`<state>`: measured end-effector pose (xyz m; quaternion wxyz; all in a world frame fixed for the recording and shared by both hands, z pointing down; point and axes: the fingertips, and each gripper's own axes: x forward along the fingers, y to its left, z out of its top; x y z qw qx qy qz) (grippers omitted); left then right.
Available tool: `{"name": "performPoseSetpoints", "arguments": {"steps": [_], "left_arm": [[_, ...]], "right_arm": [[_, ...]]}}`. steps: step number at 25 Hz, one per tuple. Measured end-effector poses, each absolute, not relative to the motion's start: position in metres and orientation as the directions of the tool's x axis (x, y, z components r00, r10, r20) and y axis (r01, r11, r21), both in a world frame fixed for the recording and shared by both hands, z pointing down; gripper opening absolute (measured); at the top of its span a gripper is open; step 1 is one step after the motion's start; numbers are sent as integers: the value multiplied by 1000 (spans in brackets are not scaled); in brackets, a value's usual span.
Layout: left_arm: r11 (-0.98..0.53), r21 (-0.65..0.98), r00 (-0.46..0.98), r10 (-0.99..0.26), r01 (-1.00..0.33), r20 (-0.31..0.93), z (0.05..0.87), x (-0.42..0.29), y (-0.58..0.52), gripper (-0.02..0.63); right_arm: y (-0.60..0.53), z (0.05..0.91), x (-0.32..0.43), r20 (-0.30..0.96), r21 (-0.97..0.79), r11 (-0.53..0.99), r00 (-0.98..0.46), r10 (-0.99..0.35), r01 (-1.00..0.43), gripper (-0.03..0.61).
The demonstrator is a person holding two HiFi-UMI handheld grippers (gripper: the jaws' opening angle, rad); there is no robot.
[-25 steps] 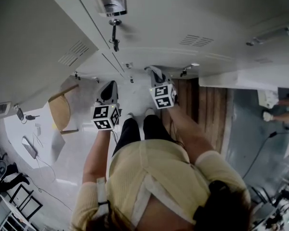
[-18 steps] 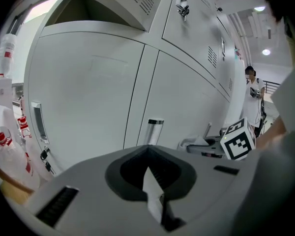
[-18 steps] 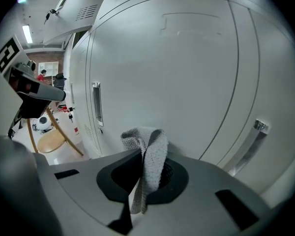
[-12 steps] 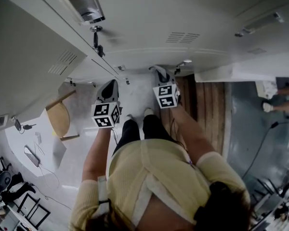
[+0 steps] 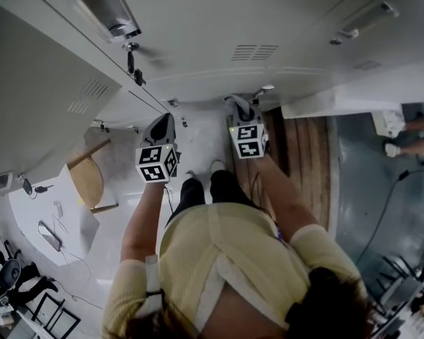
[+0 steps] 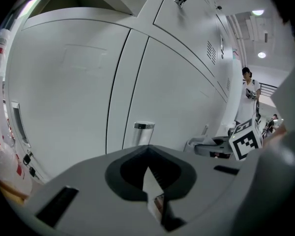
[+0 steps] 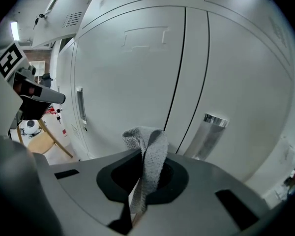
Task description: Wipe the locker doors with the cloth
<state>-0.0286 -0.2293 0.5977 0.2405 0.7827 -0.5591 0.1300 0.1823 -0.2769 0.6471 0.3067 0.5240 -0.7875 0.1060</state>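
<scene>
Cloth [image 7: 150, 154], grey knit, sits pinched in the right gripper [image 7: 137, 200], jaws clenched on it w/ a folded loop poking up in front of the pale locker doors [image 7: 128, 68]; can't tell if it touches them. Left gripper [image 6: 152, 191] has its jaws pressed together, nothing btwn them, facing the doors near a chrome handle [image 6: 143, 132]. Head view: both grippers side by side, apart, low at the lockers, w/ a wooden chair [image 5: 88, 179] off to the left.
</scene>
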Motion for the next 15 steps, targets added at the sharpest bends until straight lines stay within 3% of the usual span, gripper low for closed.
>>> {"name": "performPoseSetpoints", "arguments": {"steps": [15], "left_arm": [[-275, 256, 365, -817, -927, 447, 585, -31, -217, -14]], "right_arm": [[-252, 617, 194, 548, 143, 356, -226, -806, -923, 10]]}}
